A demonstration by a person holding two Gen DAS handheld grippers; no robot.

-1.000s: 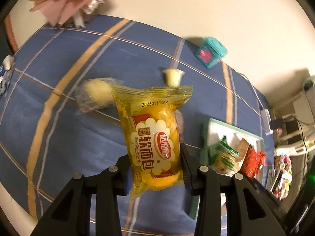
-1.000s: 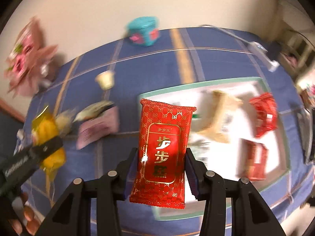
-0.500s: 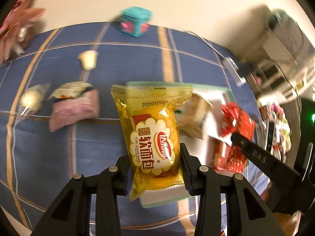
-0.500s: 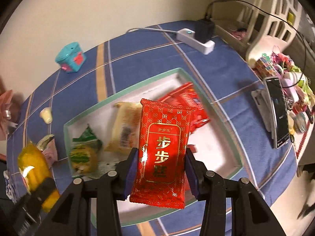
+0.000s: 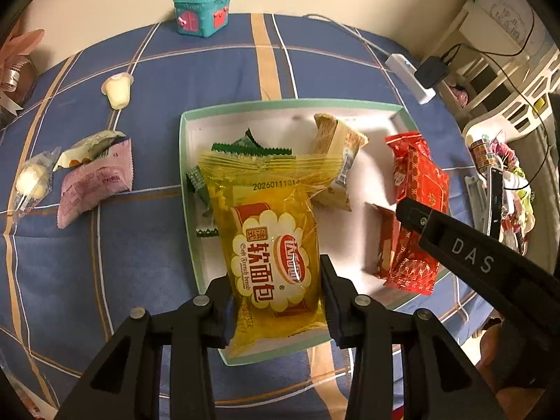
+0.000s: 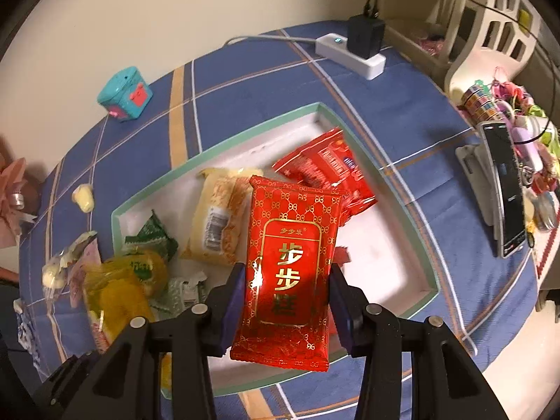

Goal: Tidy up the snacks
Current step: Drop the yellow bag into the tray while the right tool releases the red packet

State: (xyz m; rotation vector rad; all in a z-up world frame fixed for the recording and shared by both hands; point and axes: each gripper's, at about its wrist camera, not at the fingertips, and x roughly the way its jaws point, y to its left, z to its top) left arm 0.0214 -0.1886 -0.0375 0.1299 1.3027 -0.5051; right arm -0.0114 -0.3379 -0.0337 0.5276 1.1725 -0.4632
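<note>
The left tool (image 5: 276, 294) pinches a yellow bread packet (image 5: 269, 245) by its lower half, holding it above the near left part of the white tray (image 5: 290, 108) with the mint-green rim. The right tool (image 6: 285, 294) pinches a red and gold snack packet (image 6: 288, 266) over the tray's near right part. Inside the tray lie a green wrapper (image 6: 152, 236), a pale bread packet (image 6: 218, 220) and another red packet (image 6: 325, 164). On the blue striped cloth of the counter (image 5: 210, 66), left of the tray, rest a pink packet (image 5: 96, 182), a small jelly cup (image 5: 117, 89) and a clear-wrapped sweet (image 5: 31, 182). A teal toy box (image 5: 203, 10) stands near the wall.
</note>
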